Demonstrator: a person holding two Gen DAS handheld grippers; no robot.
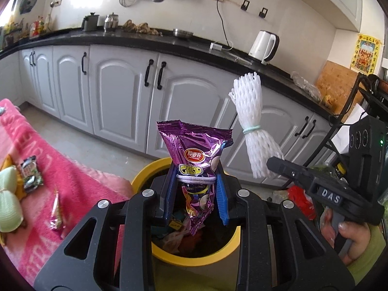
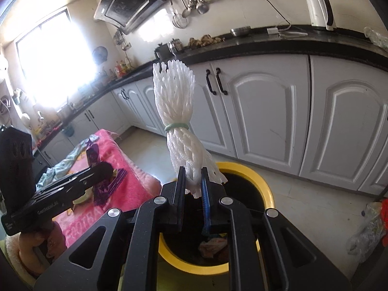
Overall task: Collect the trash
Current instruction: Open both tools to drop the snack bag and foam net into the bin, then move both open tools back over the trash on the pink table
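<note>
My left gripper (image 1: 197, 181) is shut on a purple snack bag (image 1: 197, 156) tied with a white band and holds it upright over the yellow-rimmed trash bin (image 1: 194, 258). My right gripper (image 2: 193, 181) is shut on a white foam fruit net (image 2: 179, 111) bound with a green band and holds it above the same bin (image 2: 263, 181). The net (image 1: 249, 121) and the right gripper (image 1: 275, 163) also show at the right of the left wrist view. Several wrappers lie inside the bin.
A pink cloth (image 1: 72, 181) on the left carries a small dark wrapper (image 1: 31, 173), pale green foam nets (image 1: 8, 201) and a thin pink wrapper (image 1: 56, 214). White cabinets (image 1: 121, 92) run behind. Plastic bags (image 2: 371, 228) lie on the floor at right.
</note>
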